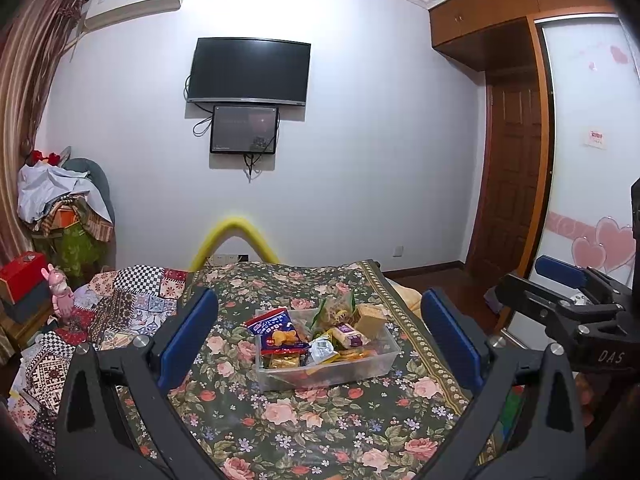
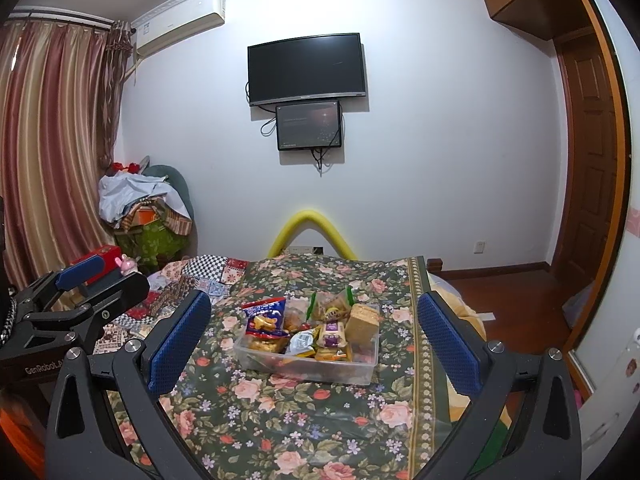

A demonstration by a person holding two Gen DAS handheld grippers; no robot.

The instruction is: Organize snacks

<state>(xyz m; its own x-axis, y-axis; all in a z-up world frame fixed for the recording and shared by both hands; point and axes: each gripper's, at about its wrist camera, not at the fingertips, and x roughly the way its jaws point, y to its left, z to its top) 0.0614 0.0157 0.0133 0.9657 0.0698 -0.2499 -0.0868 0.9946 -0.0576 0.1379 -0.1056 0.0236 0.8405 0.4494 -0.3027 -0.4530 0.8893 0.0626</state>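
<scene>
Left gripper [image 1: 320,340]: blue-padded fingers spread wide and holding nothing, raised over the near end of the floral cloth, short of the clear bin.
Right gripper [image 2: 314,340]: fingers likewise parted and bare, poised just beside the left one, short of the bin.
Floral cloth [image 1: 280,420]: dark, rose-patterned, spread under the bin and running away from both grippers.
Clear bin [image 1: 332,372]: a see-through plastic tub resting on the cloth, midway along it, heaped with snack packets.
Red-and-blue packet [image 1: 276,330]: propped at the bin's left end, rising above the rim.
Purple-labelled packet [image 1: 350,336]: lying atop the pile near the bin's middle.
Tan cracker block [image 2: 362,320]: leaning upright at the bin's right end.
Patchwork quilt [image 1: 120,304]: rumpled to the left of the bin, beside the cloth.
Yellow foam tube [image 1: 234,240]: arched beyond the bin at the cloth's far edge.
Television [image 1: 250,72]: wall-mounted well beyond the bin, a smaller screen [image 1: 245,130] just beneath.
</scene>
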